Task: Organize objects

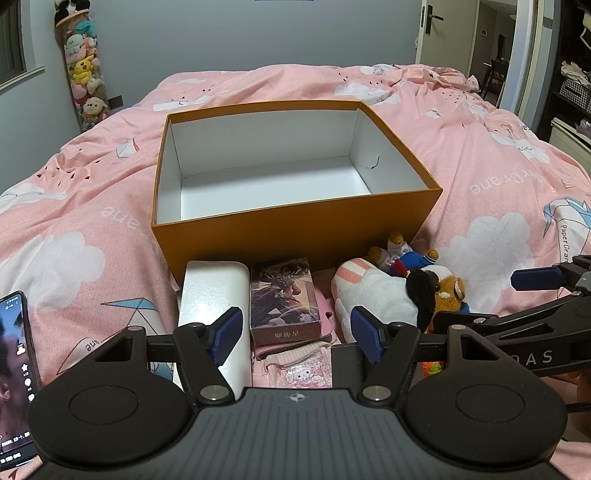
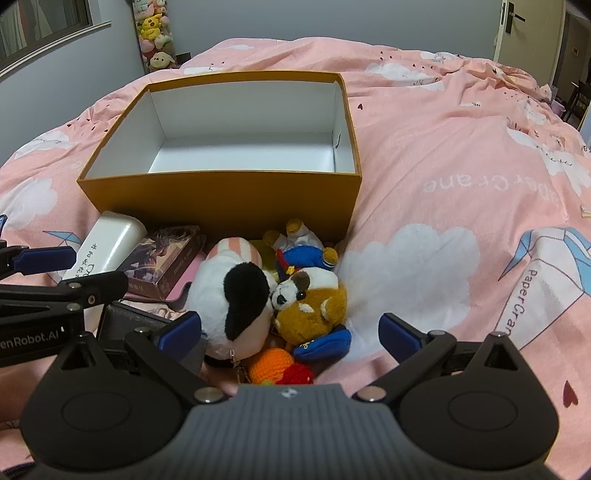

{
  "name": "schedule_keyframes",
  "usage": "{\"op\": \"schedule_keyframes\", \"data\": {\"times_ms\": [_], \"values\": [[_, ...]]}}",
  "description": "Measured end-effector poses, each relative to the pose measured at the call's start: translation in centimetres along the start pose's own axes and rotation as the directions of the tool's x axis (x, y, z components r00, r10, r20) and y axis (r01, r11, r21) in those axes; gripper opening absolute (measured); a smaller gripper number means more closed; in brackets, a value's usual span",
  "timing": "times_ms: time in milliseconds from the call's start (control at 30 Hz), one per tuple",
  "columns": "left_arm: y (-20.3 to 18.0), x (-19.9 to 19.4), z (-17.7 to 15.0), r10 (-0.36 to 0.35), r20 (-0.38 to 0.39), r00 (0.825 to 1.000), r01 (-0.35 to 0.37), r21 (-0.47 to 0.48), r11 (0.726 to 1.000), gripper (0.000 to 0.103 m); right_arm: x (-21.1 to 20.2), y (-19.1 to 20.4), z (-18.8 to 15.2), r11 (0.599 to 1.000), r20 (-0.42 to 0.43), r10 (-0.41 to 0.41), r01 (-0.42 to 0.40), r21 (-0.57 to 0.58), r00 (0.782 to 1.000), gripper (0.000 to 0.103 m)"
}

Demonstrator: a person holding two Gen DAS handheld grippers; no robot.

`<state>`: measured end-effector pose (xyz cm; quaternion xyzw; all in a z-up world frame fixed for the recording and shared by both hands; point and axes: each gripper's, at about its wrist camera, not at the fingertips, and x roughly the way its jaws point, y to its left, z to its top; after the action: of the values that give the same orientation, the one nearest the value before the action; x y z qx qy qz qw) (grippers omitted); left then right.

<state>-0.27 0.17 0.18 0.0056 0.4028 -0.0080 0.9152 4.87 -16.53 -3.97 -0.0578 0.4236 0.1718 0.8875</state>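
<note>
An orange box (image 1: 295,232) (image 2: 221,195) with a white, bare inside stands open on the pink bed. In front of it lie a white case (image 1: 212,295) (image 2: 110,240), a purple card box (image 1: 282,295) (image 2: 162,258), a pink pouch (image 1: 295,365) and a heap of plush toys: a white-and-black one (image 1: 380,295) (image 2: 236,295), a brown one (image 1: 448,291) (image 2: 314,302) and a blue-clad bear (image 1: 406,256) (image 2: 306,251). My left gripper (image 1: 296,334) hangs open above the card box. Over the plush heap my right gripper (image 2: 290,332) stands open. Neither holds anything.
A phone (image 1: 14,369) with a lit screen lies at the left on the pink duvet (image 2: 461,166). A tall hanging holder of plush toys (image 1: 83,66) stands in the far left corner. A door (image 1: 447,29) and shelves are at the right.
</note>
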Motion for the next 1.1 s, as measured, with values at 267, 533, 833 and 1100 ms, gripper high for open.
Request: {"op": "schedule_keyframes", "data": {"times_ms": [267, 533, 833, 1100], "values": [[0.3, 0.1, -0.1, -0.02, -0.007, 1.0, 0.02, -0.004, 1.0, 0.078, -0.2, -0.1, 0.2, 1.0, -0.002, 0.012, -0.012, 0.003, 1.0, 0.102], [1.3, -0.8, 0.3, -0.087, -0.046, 0.995, 0.087, -0.002, 0.996, 0.06, -0.7, 0.0, 0.7, 0.992, -0.014, 0.127, -0.127, 0.007, 0.992, 0.077], [2.4, -0.7, -0.5, -0.181, -0.169, 0.969, 0.179, -0.027, 0.984, 0.038, -1.2, 2.5, 0.9, 0.959, -0.087, 0.271, -0.277, -0.062, 0.959, 0.057], [4.9, -0.2, 0.2, -0.115, -0.183, 0.976, 0.107, -0.053, 0.993, 0.038, -1.0, 3.5, 1.7, 0.95, -0.122, 0.276, -0.29, -0.114, 0.953, 0.057]]}}
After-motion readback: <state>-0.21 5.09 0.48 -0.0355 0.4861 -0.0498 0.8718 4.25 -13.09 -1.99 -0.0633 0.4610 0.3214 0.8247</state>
